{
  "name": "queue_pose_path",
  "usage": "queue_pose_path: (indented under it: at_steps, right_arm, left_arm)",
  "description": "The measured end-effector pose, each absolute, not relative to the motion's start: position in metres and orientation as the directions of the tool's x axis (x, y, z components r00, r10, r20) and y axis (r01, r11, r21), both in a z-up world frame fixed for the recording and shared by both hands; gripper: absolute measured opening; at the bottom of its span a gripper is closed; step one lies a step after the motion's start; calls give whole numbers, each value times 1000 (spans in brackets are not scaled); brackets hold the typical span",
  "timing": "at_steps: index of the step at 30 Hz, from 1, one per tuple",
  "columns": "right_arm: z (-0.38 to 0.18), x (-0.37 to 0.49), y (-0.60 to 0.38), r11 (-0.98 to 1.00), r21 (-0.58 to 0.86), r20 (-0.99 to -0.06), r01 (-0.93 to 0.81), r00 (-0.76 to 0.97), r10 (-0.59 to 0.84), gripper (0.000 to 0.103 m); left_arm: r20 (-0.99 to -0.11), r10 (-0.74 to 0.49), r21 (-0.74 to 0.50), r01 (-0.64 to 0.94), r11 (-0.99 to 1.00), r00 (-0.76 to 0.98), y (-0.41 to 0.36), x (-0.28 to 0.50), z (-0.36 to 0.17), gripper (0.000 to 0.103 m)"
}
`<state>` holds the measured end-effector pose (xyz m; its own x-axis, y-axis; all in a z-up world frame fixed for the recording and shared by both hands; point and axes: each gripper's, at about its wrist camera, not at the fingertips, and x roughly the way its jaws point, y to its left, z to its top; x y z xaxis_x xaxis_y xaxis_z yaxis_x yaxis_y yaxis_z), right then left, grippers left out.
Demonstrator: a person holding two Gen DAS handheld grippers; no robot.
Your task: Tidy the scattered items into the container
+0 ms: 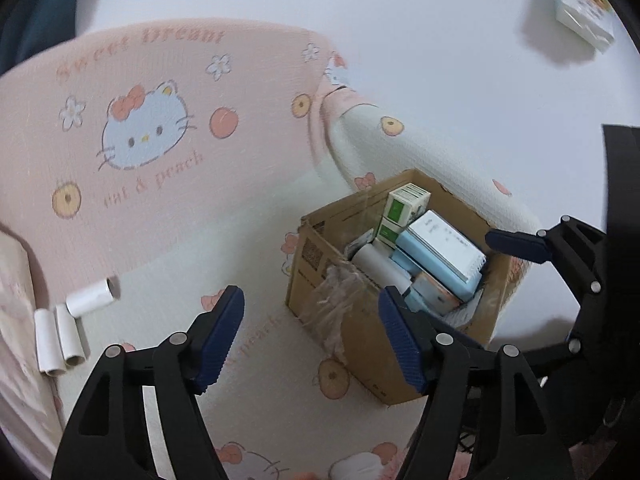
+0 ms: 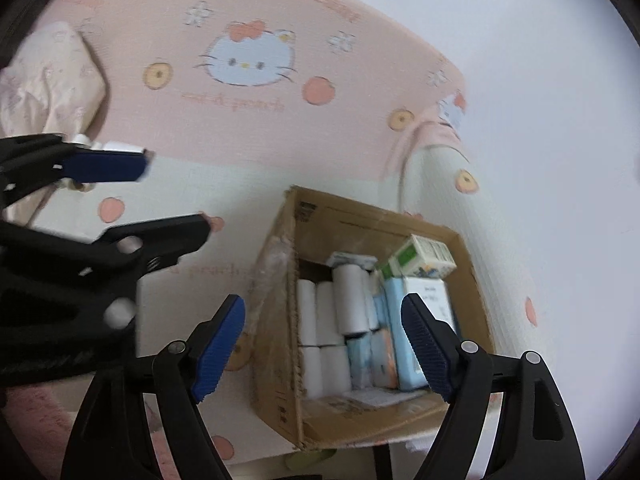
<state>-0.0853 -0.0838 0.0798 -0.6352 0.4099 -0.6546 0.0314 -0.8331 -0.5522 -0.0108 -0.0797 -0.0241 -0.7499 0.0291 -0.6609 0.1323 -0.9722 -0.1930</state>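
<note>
A cardboard box [image 1: 362, 344] stands on a cartoon-cat sheet and holds white rolls, green cartons and light blue boxes; it also shows in the right wrist view [image 2: 280, 360]. Three white paper rolls [image 1: 64, 328] lie loose on the sheet at the left. My left gripper [image 1: 312, 336] is open and empty, hovering left of the box. My right gripper [image 2: 324, 348] is open and empty above the box's open top. The right gripper's fingers [image 1: 520, 242] show at the box's far right in the left wrist view. The left gripper [image 2: 120, 200] shows at the left in the right wrist view.
A pink cartoon-cat pillow [image 1: 160, 140] lies behind the box. A small printed box [image 1: 584, 4] lies far off on the white surface. A crumpled pale cloth [image 2: 52, 76] sits at the upper left of the right wrist view.
</note>
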Motion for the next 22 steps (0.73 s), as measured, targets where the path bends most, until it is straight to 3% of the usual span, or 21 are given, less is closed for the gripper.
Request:
queue_pose_path:
  at_steps: [4, 8, 22]
  right_arm:
    - [85, -77, -71, -843, -538, -648, -4, -637, 417, 80]
    - [89, -69, -56, -856, -516, -647, -29, -642, 411, 88]
    - [94, -47, -13, -884, -461, -669, -83, -622, 407, 88]
  left_arm:
    - [-661, 35, -174, 107, -979, -750, -64, -16, -19, 74]
    - [-668, 32, -141, 84, -986, -744, -45, -21, -16, 74]
    - [-701, -17, -46, 69, -997, -713, -8, -28, -18, 74]
